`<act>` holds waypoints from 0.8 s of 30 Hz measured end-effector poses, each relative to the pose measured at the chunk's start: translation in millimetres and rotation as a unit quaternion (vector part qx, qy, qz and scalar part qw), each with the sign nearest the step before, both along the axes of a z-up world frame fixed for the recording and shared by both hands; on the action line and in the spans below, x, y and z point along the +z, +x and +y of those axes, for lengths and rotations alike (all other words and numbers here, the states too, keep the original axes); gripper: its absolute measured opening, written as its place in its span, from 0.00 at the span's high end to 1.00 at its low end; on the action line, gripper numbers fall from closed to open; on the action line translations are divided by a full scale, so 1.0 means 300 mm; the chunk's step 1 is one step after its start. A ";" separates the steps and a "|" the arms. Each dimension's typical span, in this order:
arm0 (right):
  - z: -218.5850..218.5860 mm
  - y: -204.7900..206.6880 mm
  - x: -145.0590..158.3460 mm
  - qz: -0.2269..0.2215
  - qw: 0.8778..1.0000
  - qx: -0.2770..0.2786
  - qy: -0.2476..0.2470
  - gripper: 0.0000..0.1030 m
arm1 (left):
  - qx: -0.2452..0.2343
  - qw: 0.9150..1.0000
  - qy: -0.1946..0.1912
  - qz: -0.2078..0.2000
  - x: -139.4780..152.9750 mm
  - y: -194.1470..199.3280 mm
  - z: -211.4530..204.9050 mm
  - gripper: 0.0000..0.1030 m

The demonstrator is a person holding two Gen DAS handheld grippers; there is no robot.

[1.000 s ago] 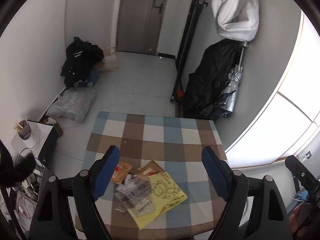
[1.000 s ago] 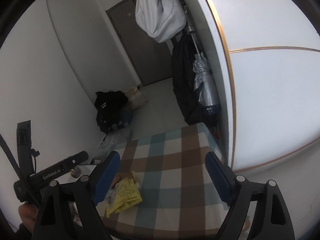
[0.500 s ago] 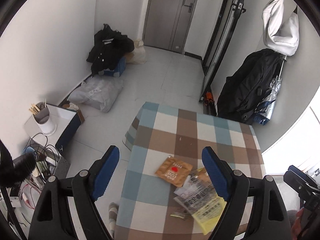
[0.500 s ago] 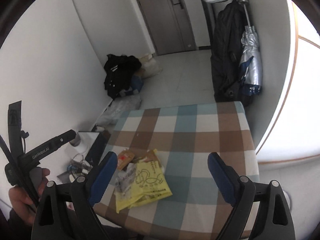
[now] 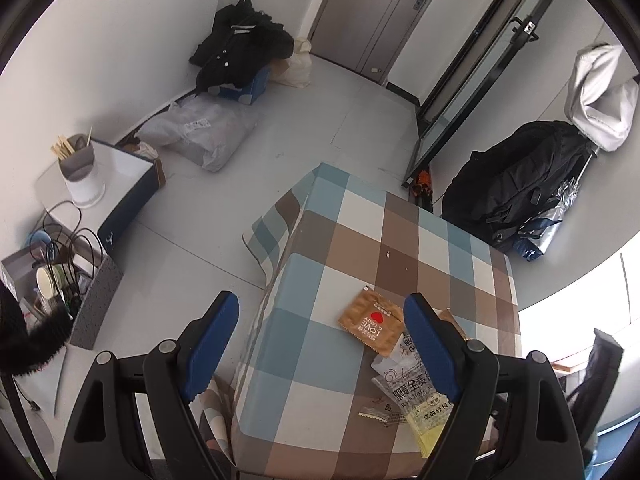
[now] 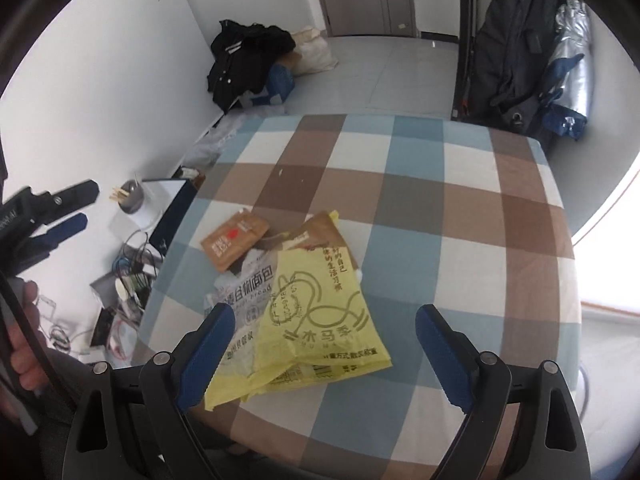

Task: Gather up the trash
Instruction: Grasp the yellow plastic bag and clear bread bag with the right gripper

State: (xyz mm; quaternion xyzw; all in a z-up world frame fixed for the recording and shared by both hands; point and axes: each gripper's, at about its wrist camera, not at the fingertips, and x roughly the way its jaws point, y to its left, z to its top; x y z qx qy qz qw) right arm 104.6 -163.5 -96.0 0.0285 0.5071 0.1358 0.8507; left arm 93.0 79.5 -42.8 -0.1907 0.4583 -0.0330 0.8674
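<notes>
A pile of wrappers lies on the checked tablecloth (image 6: 420, 184): a yellow plastic bag (image 6: 316, 316), a clear bread wrapper (image 6: 244, 292) and a brown sachet with a red heart (image 6: 232, 240). My right gripper (image 6: 324, 344) is open and empty, hovering above the yellow bag. My left gripper (image 5: 320, 328) is open and empty, above the table's left edge, with the brown sachet (image 5: 372, 322) near its right finger. The clear wrapper (image 5: 408, 384) and a strip of the yellow bag (image 5: 428, 432) show there too.
The left gripper shows at the left of the right wrist view (image 6: 52, 216). On the floor are a white-topped box with a cup of sticks (image 5: 80, 172), a box of cables (image 5: 60, 276), black clothes (image 5: 244, 48) and a grey bag (image 5: 204, 132). Black bags (image 5: 516, 184) hang on the right.
Both grippers have dropped lower and closer to the table. The left one has swung left over the table's edge. The right one now sits over the pile of wrappers. Both stay open.
</notes>
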 end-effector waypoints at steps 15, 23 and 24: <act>0.043 0.023 -0.076 0.017 0.999 0.020 -0.041 0.44 | 0.005 1.000 0.008 0.015 -0.020 0.014 0.009 0.20; 0.024 -0.003 -0.050 -0.006 0.999 0.026 -0.039 0.66 | 0.005 1.000 0.022 0.022 -0.035 0.012 -0.003 0.20; 0.020 -0.006 -0.045 -0.008 0.999 0.027 -0.037 0.68 | 0.005 0.999 0.023 0.023 -0.037 0.012 -0.004 0.20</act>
